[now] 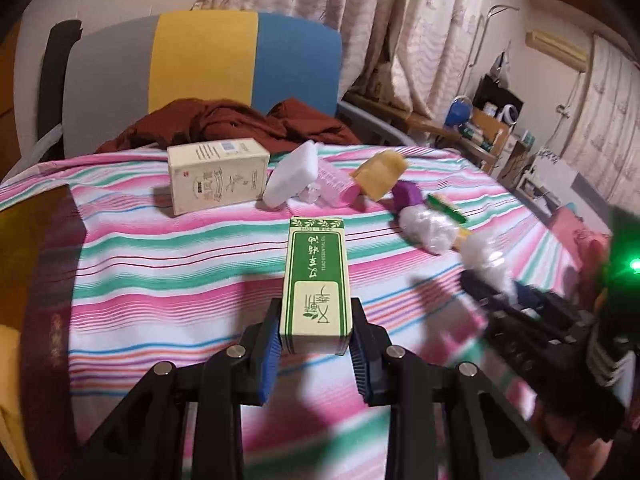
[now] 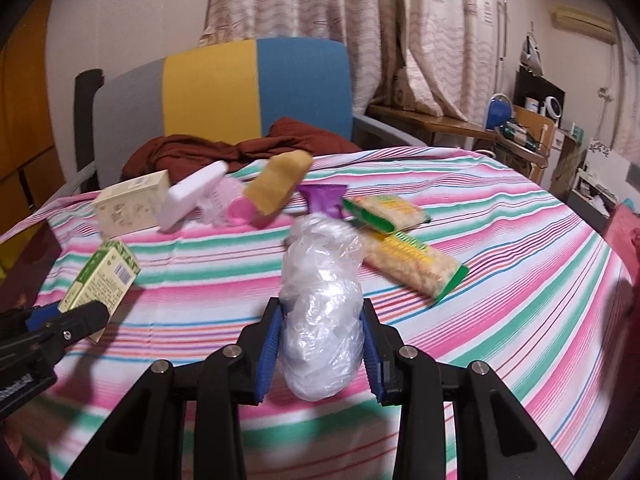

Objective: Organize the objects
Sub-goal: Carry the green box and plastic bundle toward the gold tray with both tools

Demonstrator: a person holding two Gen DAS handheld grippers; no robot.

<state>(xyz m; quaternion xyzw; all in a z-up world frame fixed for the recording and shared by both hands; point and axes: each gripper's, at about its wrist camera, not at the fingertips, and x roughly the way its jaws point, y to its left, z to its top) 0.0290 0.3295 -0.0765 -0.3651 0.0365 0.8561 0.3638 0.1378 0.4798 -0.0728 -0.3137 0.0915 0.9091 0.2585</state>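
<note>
- Left gripper (image 1: 316,338): fingers clamped on the near end of a green-and-cream box (image 1: 316,280), held above the striped cloth (image 1: 160,280), long side pointing away.
- Right gripper (image 2: 320,344): fingers clamped on a crumpled clear plastic bag (image 2: 320,300), lifted off the cloth.
- In the right wrist view the green box sits at left in the other gripper's black fingers.
- Far left on the cloth: cream carton (image 1: 218,174), lying on its side.
- Just right of it: white foam block (image 1: 290,178) leaning on a pink bottle (image 1: 336,186), then a tan soft piece (image 1: 378,174), all touching or nearly.
- Purple item (image 2: 324,200) behind the bag.
- Two green-edged snack packets (image 2: 386,210) (image 2: 412,264) right of the bag, one nearer, overlapping.
- Dark red cloth (image 1: 224,122) heaped at the far edge, against a grey-yellow-blue chair back (image 1: 204,60).
</note>
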